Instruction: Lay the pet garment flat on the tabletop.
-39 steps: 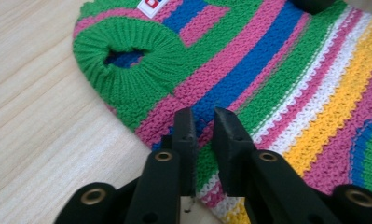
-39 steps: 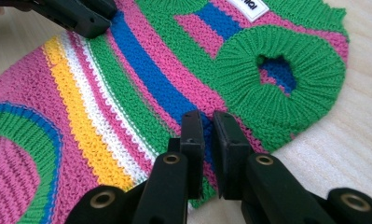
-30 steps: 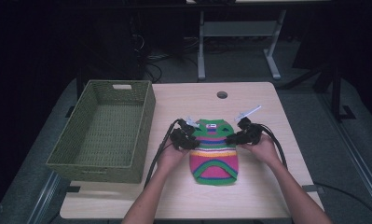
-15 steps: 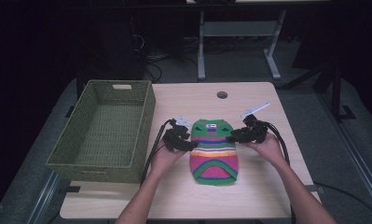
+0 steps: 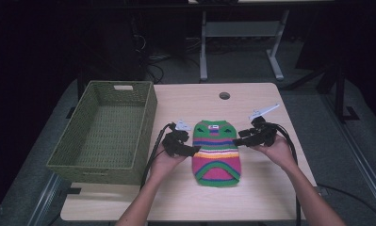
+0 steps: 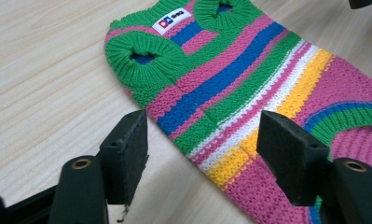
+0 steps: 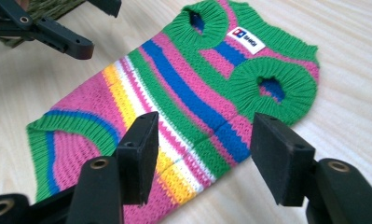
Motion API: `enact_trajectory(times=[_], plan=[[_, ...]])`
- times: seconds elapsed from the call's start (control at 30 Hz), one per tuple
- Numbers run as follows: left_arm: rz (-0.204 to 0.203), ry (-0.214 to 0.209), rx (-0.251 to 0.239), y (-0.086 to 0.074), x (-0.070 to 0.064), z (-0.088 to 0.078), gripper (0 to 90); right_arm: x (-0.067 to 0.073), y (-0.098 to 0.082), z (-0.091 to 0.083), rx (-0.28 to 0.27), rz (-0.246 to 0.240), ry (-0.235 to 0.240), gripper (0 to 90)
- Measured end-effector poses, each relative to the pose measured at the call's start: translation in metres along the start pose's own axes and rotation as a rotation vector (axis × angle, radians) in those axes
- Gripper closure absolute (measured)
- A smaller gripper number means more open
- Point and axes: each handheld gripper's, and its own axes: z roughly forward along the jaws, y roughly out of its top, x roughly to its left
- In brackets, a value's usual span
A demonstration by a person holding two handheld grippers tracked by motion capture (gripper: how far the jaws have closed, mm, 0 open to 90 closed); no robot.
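A small striped knitted sweater (image 5: 217, 152) in green, pink, blue, yellow and white lies flat on the wooden table (image 5: 195, 101), its white label toward the far side. My left gripper (image 5: 193, 150) is open at the sweater's left edge; in the left gripper view the sweater (image 6: 249, 88) lies just beyond and between the jaws, whose pads (image 6: 132, 156) hold nothing. My right gripper (image 5: 236, 140) is open at the right edge; its jaws frame the striped middle of the sweater (image 7: 183, 93). The left gripper (image 7: 48, 28) appears at the top left of the right gripper view.
An empty green woven basket (image 5: 108, 132) stands on the table's left part, close to my left hand. A round cable hole (image 5: 224, 95) sits near the far edge. Dark floor, cables and a desk frame (image 5: 242, 33) lie beyond the table.
Both grippers have drawn down from the sweater's shoulders to its sides around the middle stripes. The sweater itself lies as before.
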Motion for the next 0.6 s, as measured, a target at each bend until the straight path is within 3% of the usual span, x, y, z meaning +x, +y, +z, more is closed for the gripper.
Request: enact_trajectory(times=[0.13,0.27,0.37,0.6], plan=[[0.006,-0.004,0.018,-0.001,-0.004,-0.001,28.0,0.002,-0.004,-0.003,-0.010,0.009,0.017,39.0],[0.007,0.004,0.004,-0.001,-0.008,-0.005,22.0,0.004,-0.008,-0.005,-0.008,0.009,0.020,37.2],[0.005,-0.014,0.005,-0.001,-0.010,-0.007,21.3,0.005,-0.011,-0.009,-0.014,0.000,0.018,37.1],[0.036,-0.004,0.002,-0.004,-0.018,-0.011,19.1,0.008,-0.021,-0.014,-0.041,-0.007,0.024,36.1]])
